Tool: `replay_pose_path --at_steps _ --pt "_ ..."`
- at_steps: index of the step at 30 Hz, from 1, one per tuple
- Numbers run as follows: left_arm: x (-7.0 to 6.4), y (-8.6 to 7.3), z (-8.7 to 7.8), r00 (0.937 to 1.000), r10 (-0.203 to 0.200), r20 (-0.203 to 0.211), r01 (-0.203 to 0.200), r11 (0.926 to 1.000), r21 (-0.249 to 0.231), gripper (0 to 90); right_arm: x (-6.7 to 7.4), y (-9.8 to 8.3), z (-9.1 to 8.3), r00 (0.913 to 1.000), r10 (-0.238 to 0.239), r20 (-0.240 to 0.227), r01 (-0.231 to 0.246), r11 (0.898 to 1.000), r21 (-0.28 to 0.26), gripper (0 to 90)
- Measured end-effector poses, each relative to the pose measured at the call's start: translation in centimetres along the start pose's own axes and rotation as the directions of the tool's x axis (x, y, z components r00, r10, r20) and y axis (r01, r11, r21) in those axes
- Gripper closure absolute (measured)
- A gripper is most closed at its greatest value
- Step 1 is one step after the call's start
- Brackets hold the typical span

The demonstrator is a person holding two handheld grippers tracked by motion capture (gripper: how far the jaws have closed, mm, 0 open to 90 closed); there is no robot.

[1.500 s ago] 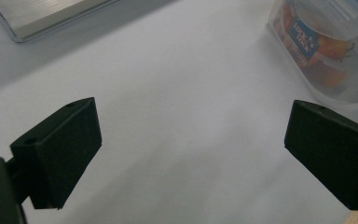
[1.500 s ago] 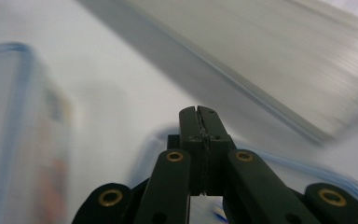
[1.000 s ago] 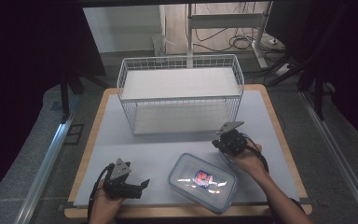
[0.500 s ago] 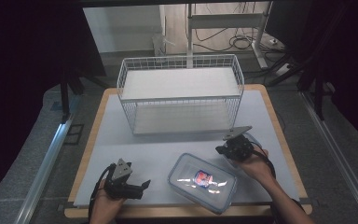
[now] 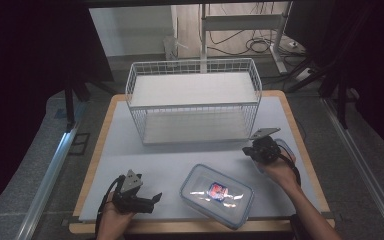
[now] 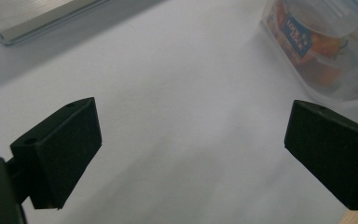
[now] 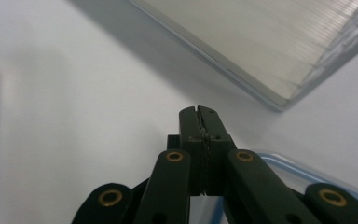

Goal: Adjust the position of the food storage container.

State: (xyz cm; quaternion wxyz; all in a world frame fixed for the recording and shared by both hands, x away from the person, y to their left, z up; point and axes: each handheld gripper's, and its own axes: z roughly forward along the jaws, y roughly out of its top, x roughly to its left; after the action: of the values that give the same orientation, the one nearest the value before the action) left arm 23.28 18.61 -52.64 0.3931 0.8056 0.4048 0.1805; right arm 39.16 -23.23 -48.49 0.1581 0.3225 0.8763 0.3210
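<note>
A clear lidded container point(image 5: 217, 195) with a red and blue label lies on the white mat near the front; it also sits at the top right of the left gripper view point(image 6: 321, 46). My left gripper point(image 5: 152, 200) rests at the front left, its jaws wide open point(image 6: 191, 144) over bare mat, nothing between them. My right gripper point(image 5: 247, 150) is at the right, its jaws shut point(image 7: 199, 114) and pointing towards the basket. A clear blue-rimmed lid point(image 5: 284, 146) lies under its body point(image 7: 307, 177); I cannot tell whether it is pinched.
A white wire basket point(image 5: 195, 100) with a ribbed white floor stands at the back middle of the table; its base corner shows ahead of each gripper point(image 6: 28, 18) point(image 7: 261, 42). The white mat point(image 5: 130, 150) covers a wooden tabletop with edges close at front and right.
My right gripper has slid to the right across the mat, away from the container, and stays shut. The left gripper and the container have not moved.
</note>
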Motion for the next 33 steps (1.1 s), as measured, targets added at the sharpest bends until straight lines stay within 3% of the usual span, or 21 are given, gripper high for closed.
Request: replay_pose_path --at_steps 4,5,8,11,16,17,24,29,30,32,33 --pt "0.0 0.1 0.0 0.9999 -0.014 0.008 0.014 0.9999 0.005 4.7 0.7 -0.2 -1.2 0.9995 0.002 -0.03 -0.003 0.999 -0.042 88.4" --pt "0.0 0.2 -0.1 0.9995 -0.026 0.017 0.026 0.9997 0.0 4.7 1.3 -0.6 -2.3 0.9986 -0.004 -0.052 0.0 0.997 -0.071 88.4" --pt "-0.1 0.2 -0.1 0.9996 -0.026 0.015 0.026 0.9997 -0.004 4.7 1.7 -1.2 -3.3 0.9978 -0.005 -0.066 0.0 0.997 -0.081 88.6" --pt "0.0 0.2 -0.1 0.9997 -0.024 0.011 0.024 0.9997 -0.005 4.8 2.8 -3.1 -5.1 0.9947 0.006 -0.103 -0.015 0.996 -0.093 89.2" --pt "-0.1 0.2 -0.1 0.9997 -0.023 0.01 0.023 0.9997 -0.007 4.8 4.4 -5.5 -6.9 0.9933 0.009 -0.115 -0.019 0.996 -0.085 89.3" --pt "-0.1 0.2 0.0 0.9997 -0.022 0.012 0.022 0.9997 -0.002 4.8 5.2 -6.7 -7.8 0.9931 0.012 -0.117 -0.02 0.997 -0.068 89.3" --pt "-0.1 0.2 -0.1 0.9998 -0.018 0.006 0.018 0.9998 -0.002 4.7 7.6 -9.3 -8.9 0.9895 0.012 -0.144 -0.013 1.0 -0.003 89.1" --pt "-0.1 0.1 -0.2 0.9997 -0.024 0.001 0.024 0.9997 -0.007 4.7 9.6 -10.0 -8.7 0.9772 0.012 -0.212 -0.008 1.0 0.02 89.1" --pt "0.0 0.1 -0.2 0.9997 -0.025 0.001 0.025 0.9996 -0.008 4.7 9.9 -10.0 -8.7 0.9765 0.004 -0.215 -0.001 1.0 0.017 89.3" --pt "-0.1 0.1 -0.2 0.9997 -0.025 0.004 0.025 0.9997 -0.008 4.7 10.2 -9.9 -8.5 0.9829 -0.019 -0.183 0.023 1.0 0.02 89.3" --pt "-0.1 0.1 -0.2 0.9997 -0.024 0.005 0.024 0.9997 -0.007 4.7 10.1 -9.9 -8.4 0.9828 -0.006 -0.185 0.01 1.0 0.022 89.4"
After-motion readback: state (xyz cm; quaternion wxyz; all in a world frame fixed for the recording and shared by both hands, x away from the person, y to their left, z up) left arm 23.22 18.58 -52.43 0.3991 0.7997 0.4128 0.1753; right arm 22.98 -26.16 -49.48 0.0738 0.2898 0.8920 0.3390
